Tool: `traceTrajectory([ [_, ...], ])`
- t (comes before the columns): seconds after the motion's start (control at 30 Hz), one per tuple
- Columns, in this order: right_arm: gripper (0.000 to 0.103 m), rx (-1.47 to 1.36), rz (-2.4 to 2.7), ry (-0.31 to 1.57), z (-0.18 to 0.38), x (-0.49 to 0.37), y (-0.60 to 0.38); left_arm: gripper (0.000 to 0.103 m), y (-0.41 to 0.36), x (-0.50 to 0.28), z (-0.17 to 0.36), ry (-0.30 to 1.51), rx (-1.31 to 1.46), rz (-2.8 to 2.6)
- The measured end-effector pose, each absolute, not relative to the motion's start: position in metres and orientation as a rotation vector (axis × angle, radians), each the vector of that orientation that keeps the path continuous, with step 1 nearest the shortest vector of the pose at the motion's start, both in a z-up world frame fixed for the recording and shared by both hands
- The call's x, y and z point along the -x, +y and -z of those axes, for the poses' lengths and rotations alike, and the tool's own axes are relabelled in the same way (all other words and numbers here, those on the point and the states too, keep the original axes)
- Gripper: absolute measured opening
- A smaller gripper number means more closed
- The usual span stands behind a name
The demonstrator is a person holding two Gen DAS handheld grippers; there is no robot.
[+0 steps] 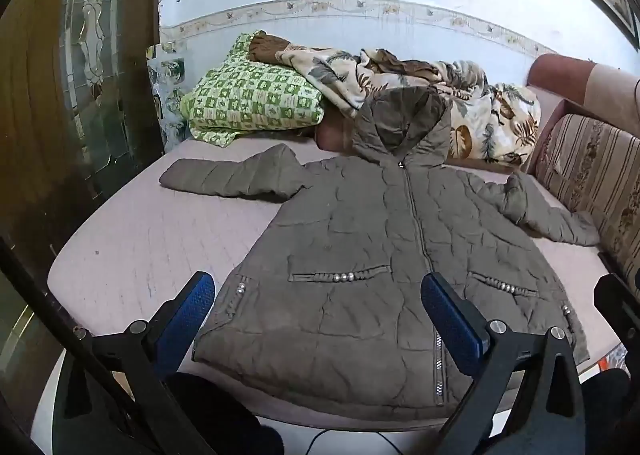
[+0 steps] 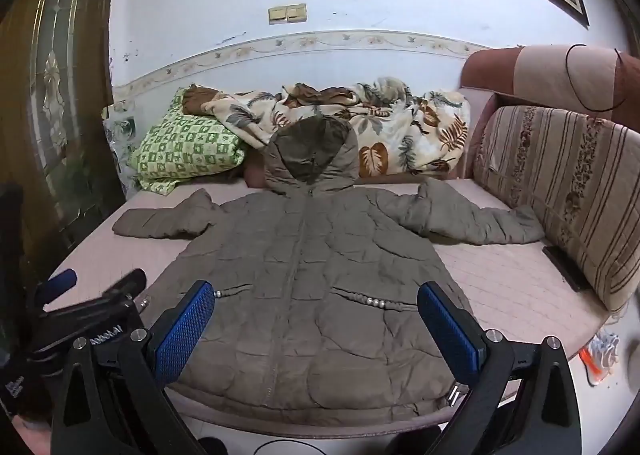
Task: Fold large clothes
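One quilted grey-brown jacket (image 1: 380, 255) lies flat, front up, zipped, on the pink mattress (image 1: 140, 239). Hood (image 1: 404, 127) points twd the far wall, resting against the bedding pile. Two sleeves spread out to either side: one (image 1: 232, 177) lies straight on the mattress, the other (image 2: 472, 221) ends just beside the striped cushion (image 2: 560, 191).

Hidden/cut off: the jacket's near hem is partly blocked by gripper fingers in both views. In the left wrist view the hem's right corner sits behind the blue pad. Two beaded pocket trims show; the left one is partly covered in the right wrist view. A dark flat obj (image 2: 568, 267) is wedged by the cushion, poss. a phone, too dim to tell. Something orange-white (image 2: 600, 355) on the floor is blurred.

Count: 1 jacket, 1 green checked pillow (image 1: 252, 99), 1 leaf-print blanket (image 2: 380, 123), 1 striped cushion, 2 wall switches (image 2: 287, 13).

Left gripper (image 1: 316, 315) hovers above the hem, fingers spread wide, holding nothing. Right gripper (image 2: 316, 315) likewise spread wide above the hem, nothing in it.
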State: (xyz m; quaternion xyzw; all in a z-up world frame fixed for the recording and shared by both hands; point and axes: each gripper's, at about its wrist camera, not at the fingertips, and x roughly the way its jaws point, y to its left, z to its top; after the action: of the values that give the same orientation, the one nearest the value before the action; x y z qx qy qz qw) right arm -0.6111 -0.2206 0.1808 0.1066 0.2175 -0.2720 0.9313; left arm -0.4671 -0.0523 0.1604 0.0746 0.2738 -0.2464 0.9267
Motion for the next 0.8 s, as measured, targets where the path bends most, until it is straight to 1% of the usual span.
traceTrajectory([
  [0.13, 0.103, -0.233, 0.536, 0.483, -0.164, 0.619, -0.208, 0.103, -0.054, 0.462, -0.154, 0.575, -0.162, 0.509],
  [0.2, 0.103, -0.221, 0.546, 0.487, -0.152, 0.593, -0.226, 0.103, -0.055, 0.460, -0.150, 0.587, -0.173, 0.508],
  [0.23, 0.103, -0.241, 0.543, 0.508, -0.163, 0.596, -0.230, 0.103, -0.056, 0.459, -0.148, 0.593, -0.177, 0.511],
  [0.43, 0.103, -0.268, 0.532, 0.537, -0.172, 0.594, -0.234, 0.103, -0.060, 0.456, -0.143, 0.607, -0.190, 0.507],
  [0.8, 0.103, -0.269, 0.511, 0.527, -0.163, 0.592, -0.238, 0.103, -0.063, 0.453, -0.140, 0.624, -0.196, 0.499],
])
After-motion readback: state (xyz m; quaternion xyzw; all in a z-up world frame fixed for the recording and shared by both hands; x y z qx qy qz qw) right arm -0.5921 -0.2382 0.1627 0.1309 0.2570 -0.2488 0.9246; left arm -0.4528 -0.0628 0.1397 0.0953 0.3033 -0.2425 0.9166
